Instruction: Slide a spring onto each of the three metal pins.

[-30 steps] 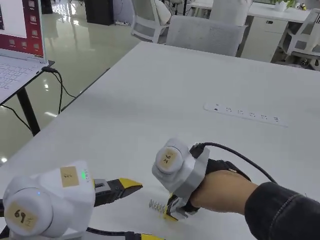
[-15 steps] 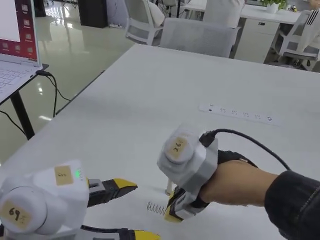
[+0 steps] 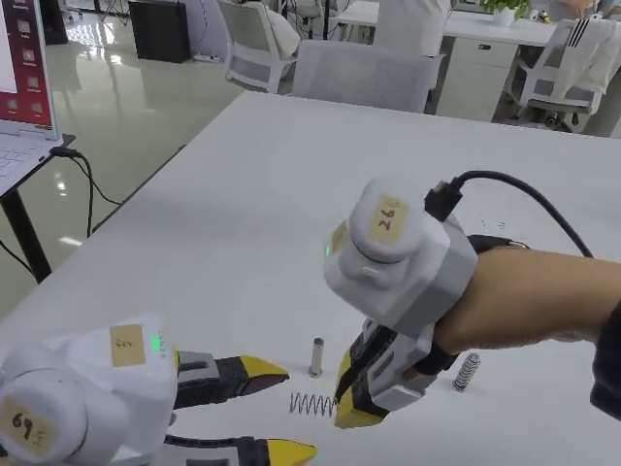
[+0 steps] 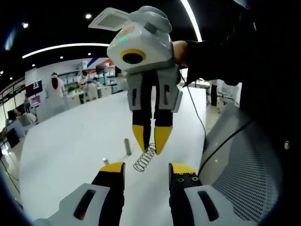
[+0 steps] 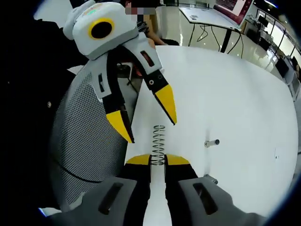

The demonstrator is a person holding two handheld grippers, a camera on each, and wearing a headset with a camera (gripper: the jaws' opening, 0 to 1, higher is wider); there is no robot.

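On the white table (image 3: 243, 223), near its six o'clock edge in the head view, we have the right tongs (image 3: 351, 414) pinched narrow on one end of a spring (image 3: 310, 404), which sticks out toward nine o'clock. Our left tongs (image 3: 277, 412) stand wide, and the spring's free end points toward their gap, touching neither tip. An upright pin (image 3: 316, 356) stands just at twelve o'clock of the spring. A second spring (image 3: 467, 372) lies at three o'clock of the right tongs.
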